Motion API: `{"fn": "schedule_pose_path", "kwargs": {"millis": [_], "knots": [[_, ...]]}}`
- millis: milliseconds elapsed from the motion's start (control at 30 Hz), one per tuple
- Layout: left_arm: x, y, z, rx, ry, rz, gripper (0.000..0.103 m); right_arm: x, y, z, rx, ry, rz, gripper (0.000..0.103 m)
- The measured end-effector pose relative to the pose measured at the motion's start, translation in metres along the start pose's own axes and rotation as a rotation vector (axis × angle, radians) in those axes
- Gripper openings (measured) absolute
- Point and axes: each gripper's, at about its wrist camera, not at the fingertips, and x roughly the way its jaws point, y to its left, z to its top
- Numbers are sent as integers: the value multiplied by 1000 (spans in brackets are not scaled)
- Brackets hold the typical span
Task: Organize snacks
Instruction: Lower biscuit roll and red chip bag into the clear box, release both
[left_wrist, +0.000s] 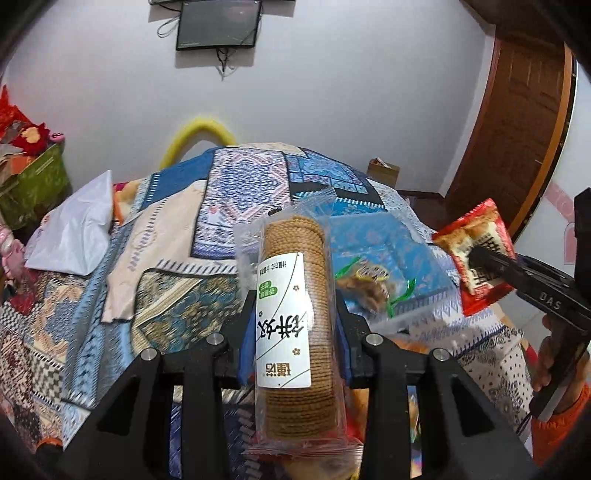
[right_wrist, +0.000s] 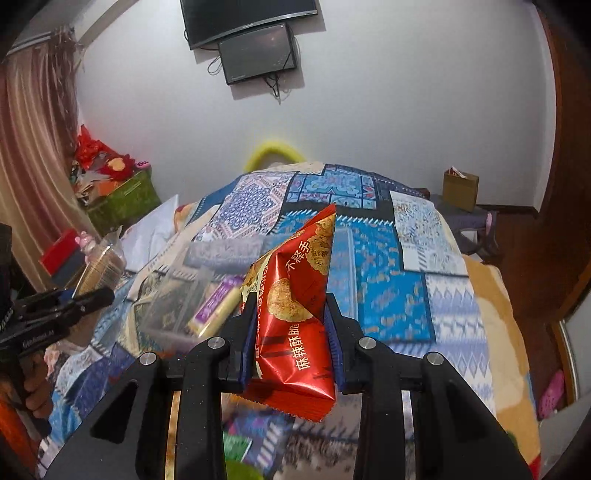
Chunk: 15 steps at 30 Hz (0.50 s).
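In the left wrist view my left gripper (left_wrist: 293, 314) is shut on a clear pack of stacked round biscuits (left_wrist: 295, 332) with a white label, held upright above the patterned bedspread (left_wrist: 166, 295). At the right edge of that view my right gripper (left_wrist: 480, 258) holds a red snack packet (left_wrist: 476, 254). The right wrist view shows that gripper (right_wrist: 291, 314) shut on the red snack packet (right_wrist: 295, 332), raised over the bed. My left gripper (right_wrist: 99, 295) shows at the left there with the biscuit pack (right_wrist: 101, 269). A clear bag with a brown snack and green ties (left_wrist: 373, 284) lies on the bed.
A clear container (right_wrist: 173, 295) holding a purple and yellow packet (right_wrist: 214, 306) sits on the bed. A white plastic bag (left_wrist: 77, 232) lies at the left. Green box with red items (right_wrist: 122, 195), small cardboard box (right_wrist: 460, 190), wooden door (left_wrist: 517, 129), wall screen (left_wrist: 218, 22).
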Motion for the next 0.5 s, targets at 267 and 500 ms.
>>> {"fn": "schedule_pose_path", "kwargs": {"millis": [267,500], "knots": [[60,-14,16,-8,62,-33,36,39,-7,10,-17,44,-24,29],[105,-26,17,2,131,-24,36,70,-13,5,-29,110,-36,29]]}}
